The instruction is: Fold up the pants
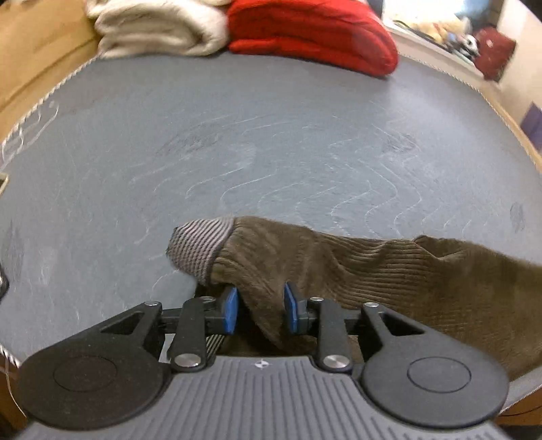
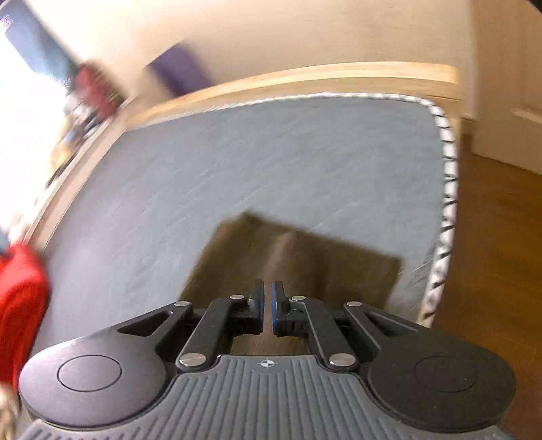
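Brown corduroy pants (image 1: pixel 355 270) with a grey ribbed cuff (image 1: pixel 198 245) lie on the grey mattress (image 1: pixel 271 135). My left gripper (image 1: pixel 261 309) has its blue pads either side of a fold of the pants near the cuff, and the cloth bunches between them. In the blurred right wrist view the pants (image 2: pixel 298 257) spread flat near the mattress's right edge. My right gripper (image 2: pixel 267 304) is above them with its jaws almost together, a thin gap showing, and nothing visibly held.
A folded cream garment (image 1: pixel 159 30) and a folded red garment (image 1: pixel 311 34) sit at the mattress's far edge; the red one also shows in the right wrist view (image 2: pixel 20 304). A wooden bed frame (image 2: pixel 305 79) borders the mattress. Wooden floor (image 2: pixel 501 254) lies to the right.
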Demonstrator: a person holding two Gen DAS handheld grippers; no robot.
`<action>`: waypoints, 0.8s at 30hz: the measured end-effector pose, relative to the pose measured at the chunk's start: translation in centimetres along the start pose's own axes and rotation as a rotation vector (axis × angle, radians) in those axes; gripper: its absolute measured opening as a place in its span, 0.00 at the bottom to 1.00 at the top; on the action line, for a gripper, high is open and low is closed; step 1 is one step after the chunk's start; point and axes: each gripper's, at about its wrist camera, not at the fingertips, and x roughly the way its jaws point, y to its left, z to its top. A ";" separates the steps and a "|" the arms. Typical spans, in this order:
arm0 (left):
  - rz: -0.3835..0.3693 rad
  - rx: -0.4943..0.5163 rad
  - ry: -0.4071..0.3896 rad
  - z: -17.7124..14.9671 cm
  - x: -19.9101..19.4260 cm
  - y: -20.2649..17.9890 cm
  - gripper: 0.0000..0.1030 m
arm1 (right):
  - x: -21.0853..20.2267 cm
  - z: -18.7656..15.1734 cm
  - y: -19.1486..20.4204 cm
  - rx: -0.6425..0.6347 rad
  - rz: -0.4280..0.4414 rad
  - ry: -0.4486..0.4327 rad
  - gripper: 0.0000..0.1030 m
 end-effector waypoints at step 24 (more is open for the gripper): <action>-0.083 0.185 -0.223 1.1 -0.5 -11.3 0.47 | 10.5 -4.1 -2.4 0.227 0.029 0.420 0.49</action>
